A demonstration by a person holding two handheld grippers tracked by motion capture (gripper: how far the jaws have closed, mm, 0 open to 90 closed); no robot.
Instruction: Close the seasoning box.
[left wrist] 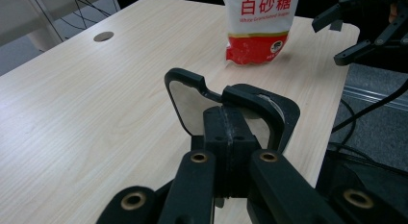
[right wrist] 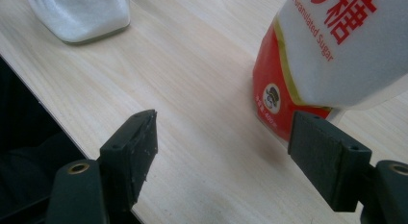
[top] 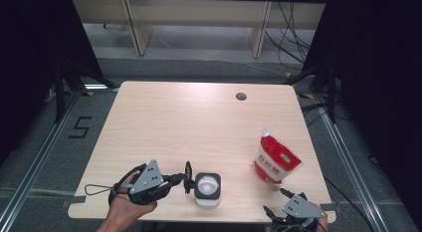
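High view shows a grey floor with cables and pale furniture legs beyond a light wooden table [top: 199, 122] with a round grommet hole [top: 241, 96] near its far edge. A red-and-white sugar pouch [top: 274, 160] stands at the right. Near the front edge, a black-rimmed container [top: 207, 187] of white contents sits with its lid [top: 188, 177] clamped in the left gripper [top: 180, 179]. Right gripper [top: 275, 202], jaws wide and empty, hovers near the pouch.

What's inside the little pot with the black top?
Something white fills the container, seen through its open black rim in the high view. The left gripper holds the flipped-up lid. How deep the white stuff goes is hidden by the rim.
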